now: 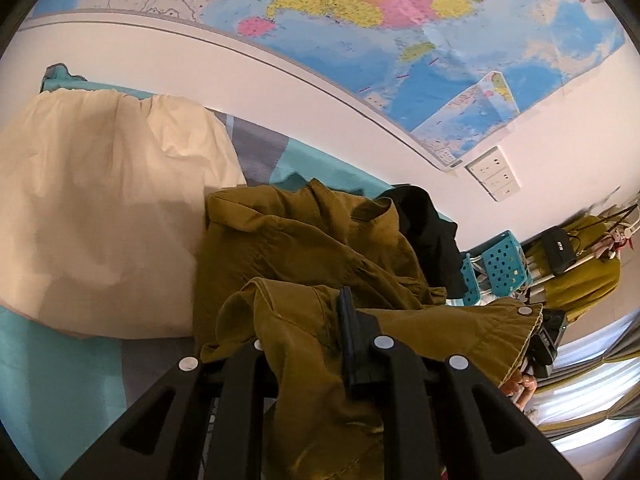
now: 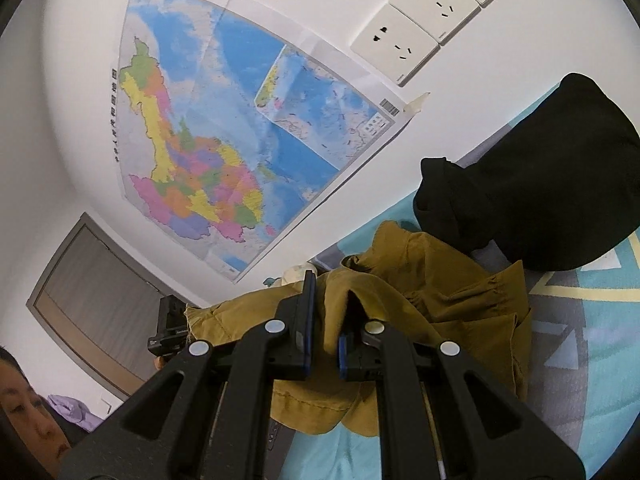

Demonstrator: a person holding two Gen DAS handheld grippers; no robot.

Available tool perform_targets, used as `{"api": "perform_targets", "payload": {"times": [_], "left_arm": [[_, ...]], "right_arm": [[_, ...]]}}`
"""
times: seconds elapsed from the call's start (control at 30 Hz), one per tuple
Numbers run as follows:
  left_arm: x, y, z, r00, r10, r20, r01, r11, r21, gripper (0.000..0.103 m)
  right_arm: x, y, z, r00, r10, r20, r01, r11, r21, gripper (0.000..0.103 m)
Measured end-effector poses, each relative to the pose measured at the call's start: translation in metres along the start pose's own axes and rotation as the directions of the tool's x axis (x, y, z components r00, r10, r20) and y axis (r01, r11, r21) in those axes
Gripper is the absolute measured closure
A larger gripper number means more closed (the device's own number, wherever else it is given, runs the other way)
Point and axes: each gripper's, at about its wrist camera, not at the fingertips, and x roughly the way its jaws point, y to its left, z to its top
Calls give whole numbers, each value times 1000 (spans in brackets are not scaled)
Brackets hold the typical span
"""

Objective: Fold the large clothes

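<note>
Olive garment [image 1: 304,248] bunched on bed [image 1: 48,380], part lifted; left gripper [image 1: 316,344] and right gripper [image 2: 326,320] each clamped on cloth fold; risk: thin pinch slips under pull; trailing fabric may drag black garment [image 2: 540,184].

My right tool [image 2: 326,320] clamps a fold of the olive garment [image 2: 452,300] over the patterned bed [image 2: 592,344]; a black garment [image 2: 540,192] lies beyond, touching it.

Crumpled olive-brown garment [image 1: 304,240] on the teal bedspread [image 1: 48,380], partly lifted
</note>
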Motion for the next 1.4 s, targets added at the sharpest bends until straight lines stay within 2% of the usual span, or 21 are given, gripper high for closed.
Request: {"api": "perform_targets", "payload": {"times": [0.6, 0.83, 0.9, 1.03, 1.1, 1.23, 1.27, 1.33, 1.4], "left_arm": [[31, 9, 23, 995, 78, -61, -79, 997, -25, 87], [52, 20, 35, 988, 112, -102, -120, 990, -77, 87], [61, 24, 40, 985, 125, -123, -136, 987, -89, 87], [76, 31, 49, 976, 142, -166, -161, 981, -110, 87], [84, 35, 53, 971, 151, -185, -176, 975, -132, 86], [93, 39, 56, 967, 157, -198, -190, 969, -157, 86], [94, 41, 56, 968, 147, -202, -184, 968, -174, 85], [95, 43, 58, 970, 132, -206, -174, 965, -196, 84], [96, 45, 59, 970, 123, -211, -168, 963, -211, 83]], "right_arm": [[23, -21, 11, 998, -50, -25, 51, 996, 70, 94], [38, -35, 15, 996, -83, -42, 88, 989, 116, 91], [43, -40, 16, 995, -86, -50, 91, 987, 129, 87], [48, -45, 19, 993, -107, -43, 112, 982, 155, 60], [46, -43, 20, 994, -103, -22, 105, 984, 145, 55], [41, -17, 17, 991, -131, 7, 131, 990, 45, 52], [40, -4, 14, 986, -165, 16, 165, 986, -12, 52], [45, 18, 6, 987, -158, 12, 159, 981, -111, 52], [64, 48, -9, 981, -194, -23, 182, 947, -264, 46]]}}
